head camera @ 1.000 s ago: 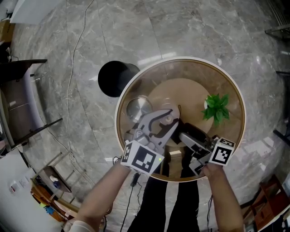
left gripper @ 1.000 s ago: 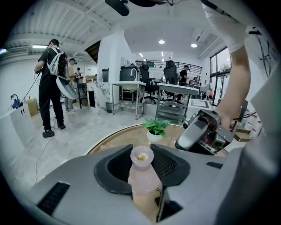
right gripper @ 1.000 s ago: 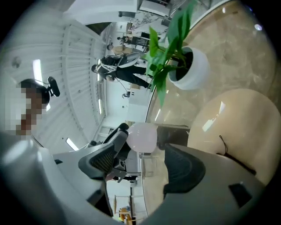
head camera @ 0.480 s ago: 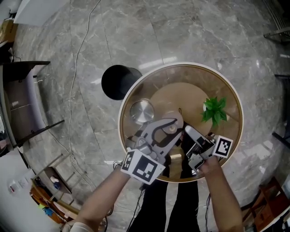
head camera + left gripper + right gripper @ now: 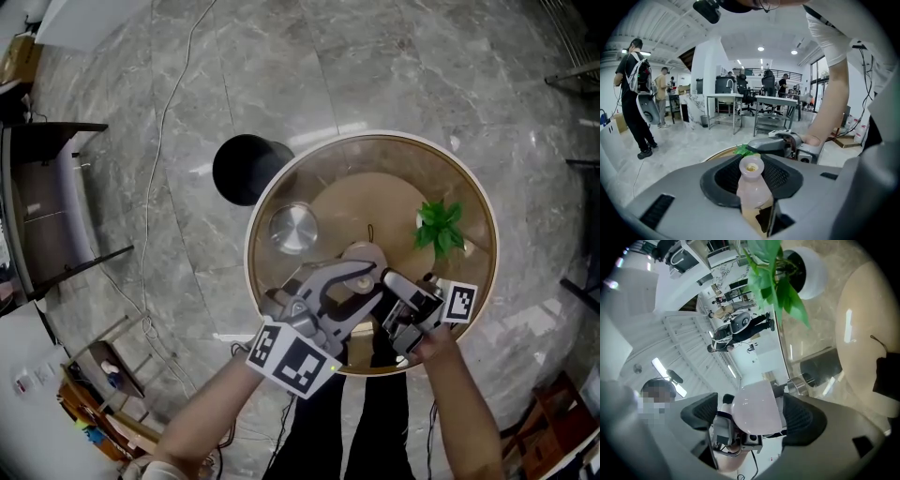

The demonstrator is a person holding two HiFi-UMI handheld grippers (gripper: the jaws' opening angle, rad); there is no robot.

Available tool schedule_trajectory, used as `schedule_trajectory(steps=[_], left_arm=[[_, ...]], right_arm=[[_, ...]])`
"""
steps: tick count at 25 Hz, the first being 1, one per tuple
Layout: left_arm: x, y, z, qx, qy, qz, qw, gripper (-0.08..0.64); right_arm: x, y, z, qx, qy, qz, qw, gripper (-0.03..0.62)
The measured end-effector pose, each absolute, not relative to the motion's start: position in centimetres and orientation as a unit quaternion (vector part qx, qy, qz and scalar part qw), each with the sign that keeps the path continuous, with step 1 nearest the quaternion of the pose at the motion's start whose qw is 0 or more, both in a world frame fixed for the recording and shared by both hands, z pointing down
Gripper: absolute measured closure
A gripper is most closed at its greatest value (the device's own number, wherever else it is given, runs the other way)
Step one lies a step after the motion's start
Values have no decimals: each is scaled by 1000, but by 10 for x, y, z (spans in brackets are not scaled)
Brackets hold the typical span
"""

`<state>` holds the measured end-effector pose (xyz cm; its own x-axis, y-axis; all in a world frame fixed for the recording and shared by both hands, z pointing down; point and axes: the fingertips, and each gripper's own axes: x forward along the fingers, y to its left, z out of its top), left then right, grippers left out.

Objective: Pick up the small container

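Note:
The small container (image 5: 362,257) is a pale, milky bottle with an open neck, held above the round glass table (image 5: 375,139). My left gripper (image 5: 361,281) is shut on it. The left gripper view shows the bottle (image 5: 751,174) upright between the pads, neck up. My right gripper (image 5: 385,298) faces it from the right, its dark body (image 5: 776,146) just behind the bottle. In the right gripper view the bottle's pale base (image 5: 757,408) lies between my right gripper's (image 5: 754,420) jaws, which are opening. A gap shows at the left pad (image 5: 701,413).
A small green plant (image 5: 441,227) in a white pot stands on the table's right side. A shiny metal bowl (image 5: 292,228) sits at its left. A black round stool (image 5: 246,169) stands on the marble floor beside the table. People (image 5: 635,98) stand far off.
My left gripper has carried the container slightly right and towards me. The right gripper has turned in towards the bottle and its jaws stand wider.

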<state>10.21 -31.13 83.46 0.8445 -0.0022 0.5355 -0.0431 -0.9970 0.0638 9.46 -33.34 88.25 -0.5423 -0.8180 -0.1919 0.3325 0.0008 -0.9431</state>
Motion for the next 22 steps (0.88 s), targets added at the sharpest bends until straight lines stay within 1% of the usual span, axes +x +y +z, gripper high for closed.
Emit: schedule_trajectory(steps=[10,11,12,13,14,22], left_arm=[[112,-289,806,961,29,272,31,414],[113,-287,802,962,35,269,31,414],[115,-284,798,962,41,267,30,414],[117,-282,795,962,46,267,26,414],[119,-279,792,962,52,268,21,414],[128,-263,768,961,59,271,12,414]], right_arm=[[98,-317,850,-158,588,-670,425,179],[100,-314,848,-153,586,-671,427,198],[102,-312,847,-148,585,-672,430,263],[104,-309,846,-145,584,-672,432,295],[105,-307,844,-143,586,-671,432,302],[113,-294,818,-142,603,-666,415,288]])
